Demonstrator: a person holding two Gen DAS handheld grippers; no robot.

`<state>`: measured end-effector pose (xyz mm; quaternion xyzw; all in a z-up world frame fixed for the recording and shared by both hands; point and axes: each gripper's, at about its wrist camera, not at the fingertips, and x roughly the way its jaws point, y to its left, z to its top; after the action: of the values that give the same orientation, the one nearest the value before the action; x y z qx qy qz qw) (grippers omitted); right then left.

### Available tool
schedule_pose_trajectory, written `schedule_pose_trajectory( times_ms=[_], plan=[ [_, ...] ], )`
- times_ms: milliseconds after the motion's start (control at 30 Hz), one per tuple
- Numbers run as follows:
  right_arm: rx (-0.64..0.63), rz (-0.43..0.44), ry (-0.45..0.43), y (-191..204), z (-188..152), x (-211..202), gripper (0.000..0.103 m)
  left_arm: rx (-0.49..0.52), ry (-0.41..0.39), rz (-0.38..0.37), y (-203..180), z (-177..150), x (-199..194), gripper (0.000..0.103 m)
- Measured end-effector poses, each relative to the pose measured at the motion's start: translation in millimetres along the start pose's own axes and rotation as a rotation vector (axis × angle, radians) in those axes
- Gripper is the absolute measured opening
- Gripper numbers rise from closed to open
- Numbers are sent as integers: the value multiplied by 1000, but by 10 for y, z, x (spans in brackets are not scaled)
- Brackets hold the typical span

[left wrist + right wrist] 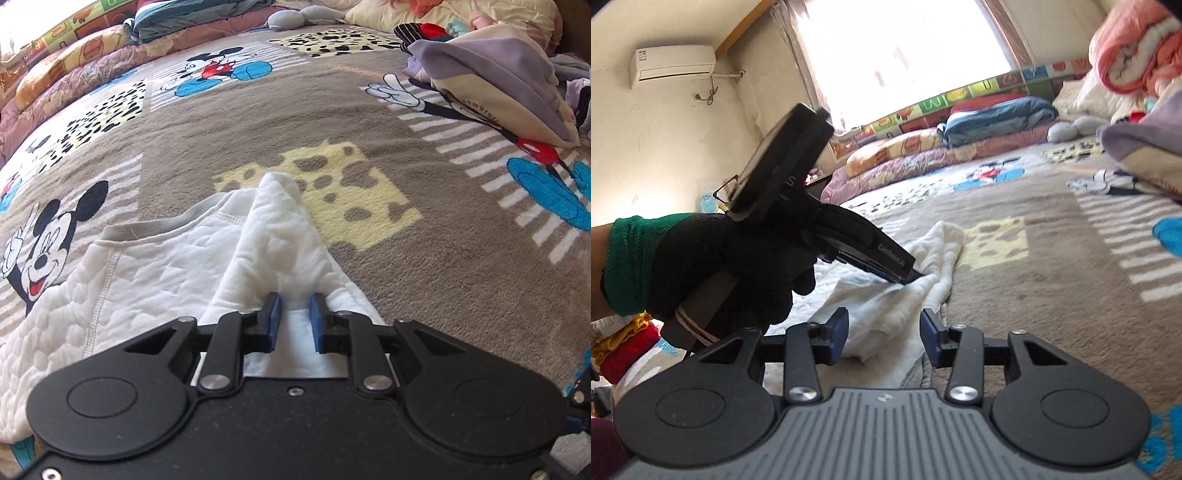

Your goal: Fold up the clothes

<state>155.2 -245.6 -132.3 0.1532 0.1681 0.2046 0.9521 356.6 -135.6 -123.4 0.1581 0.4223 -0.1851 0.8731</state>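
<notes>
- Gloved hand (701,273) (black knit, green cuff), far left of the right wrist view: wrapped round the handle of the left gripper.
- Left gripper (294,317): angled down, jaws drawn narrow and pinched on a raised fold of the white garment; from its own camera, cloth fills the slim gap between the blue pads (274,314).
- White garment (155,266) (quilted texture, stitched seams, grey ribbed edge): lies on the blanket at its near left side, one portion pulled up into a peaked ridge over the yellow cheese patch (332,192).
- Right gripper (884,332): jaws standing moderately apart, pads clear of the cloth; the garment's edge lies below and between them, gripped by neither.
- Cartoon-mouse blanket (424,280) (grey-brown, striped panels): covers the bed beneath everything.
- Pile of clothes (498,88) (lilac and cream on top): far right of the blanket, well apart from the white garment.
</notes>
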Motion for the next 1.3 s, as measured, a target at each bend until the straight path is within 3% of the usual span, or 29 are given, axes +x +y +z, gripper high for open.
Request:
schedule_pose_trajectory(
  times_ms=[67, 167, 300, 400, 467, 567, 667, 800, 967, 1067, 1200, 1300],
  plan=[
    [-79, 5, -31, 119, -4, -30, 47, -7, -5, 8, -13, -12, -9, 15],
    [-146, 56, 40, 192, 0, 76, 57, -31, -6, -3, 23, -15, -13, 15],
    [-76, 100, 197, 93, 10, 268, 57, -67, -1, -24, 72, -5, -2, 15],
    [-39, 130, 230, 19, 22, 305, 58, -71, 2, -27, 78, 7, -8, 15],
    [-49, 139, 226, 35, 10, 304, 61, -69, 2, -25, 73, 15, -29, 15],
    [-59, 162, 199, 65, -24, 253, 67, -109, -63, -55, 164, -22, -215, 18],
    [-38, 187, 130, 33, -11, 175, 67, -186, -142, -90, 339, -218, -492, 33],
    [-19, 197, 45, 3, 8, 41, 67, -281, -220, -105, 598, -600, -853, 43],
    [41, 193, -41, -115, 14, -68, 67, -452, -313, -95, 1056, -1125, -1231, 47],
    [118, 177, -53, -257, 15, -45, 68, -623, -358, -48, 1450, -1429, -1326, 51],
    [222, 162, -57, -453, -11, 13, 79, -869, -344, -5, 1986, -1812, -1204, 52],
    [255, 148, -40, -516, -29, 87, 79, -1028, -331, 4, 2312, -2124, -1075, 52]
  ],
)
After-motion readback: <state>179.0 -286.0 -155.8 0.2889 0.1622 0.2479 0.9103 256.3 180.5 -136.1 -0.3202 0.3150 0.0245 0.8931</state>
